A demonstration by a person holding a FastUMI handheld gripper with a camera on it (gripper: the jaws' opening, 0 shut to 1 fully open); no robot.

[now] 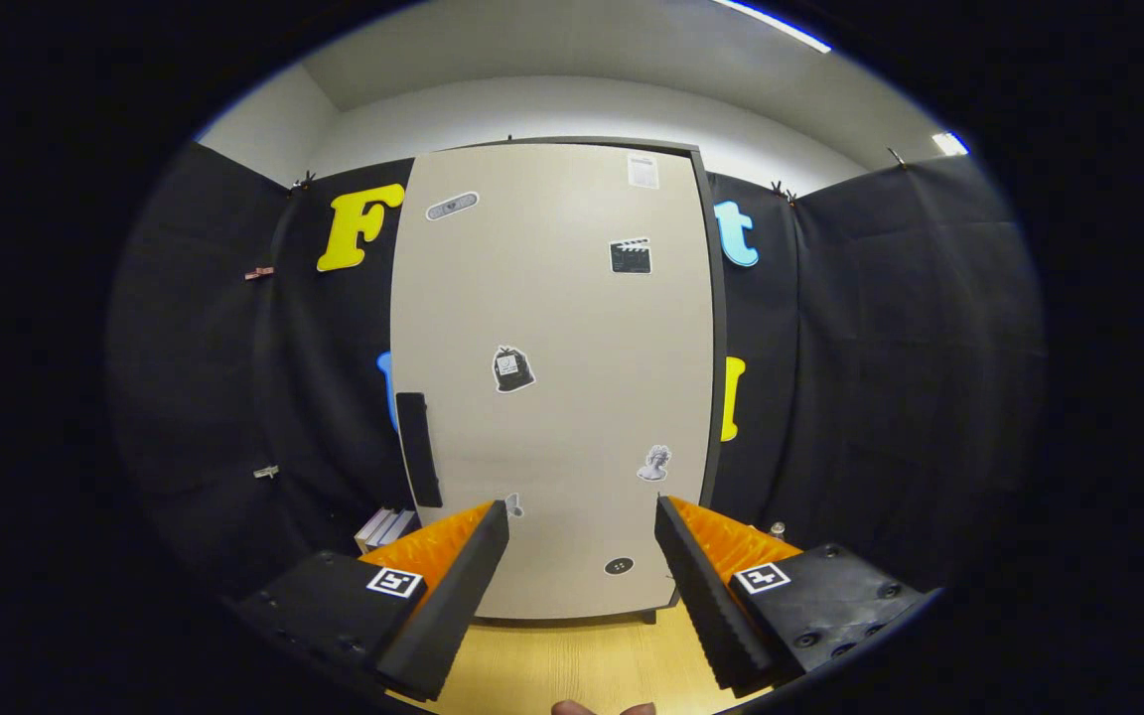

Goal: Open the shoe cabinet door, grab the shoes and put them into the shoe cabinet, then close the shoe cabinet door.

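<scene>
- Standing upright in the middle of the frame, the shoe cabinet faces the camera against the black cloth wall, which runs across the left and right of the frame behind it.
- Its pale door is shut and covers the whole front; a thin dark edge of the cabinet body shows along the door's right side and top.
- White ceiling fills the top of the frame, with a lit strip at upper right.
- Light wooden floor runs along the bottom centre, under the cabinet's foot.
- The gripper sits at the bottom of the frame, its fingers spread wide apart, gripping nothing; the lower part of the door shows in the gap between them, with the cabinet beyond the tips and not touched.
- A dark vertical handle sits on the door's left edge, at middle left of the frame, above the left finger.
- Several small stickers dot the door: a bag-shaped one near the centre, a clapperboard at upper right, a bust figure at lower right.
- A few pale books lean at the cabinet's lower left.
</scene>
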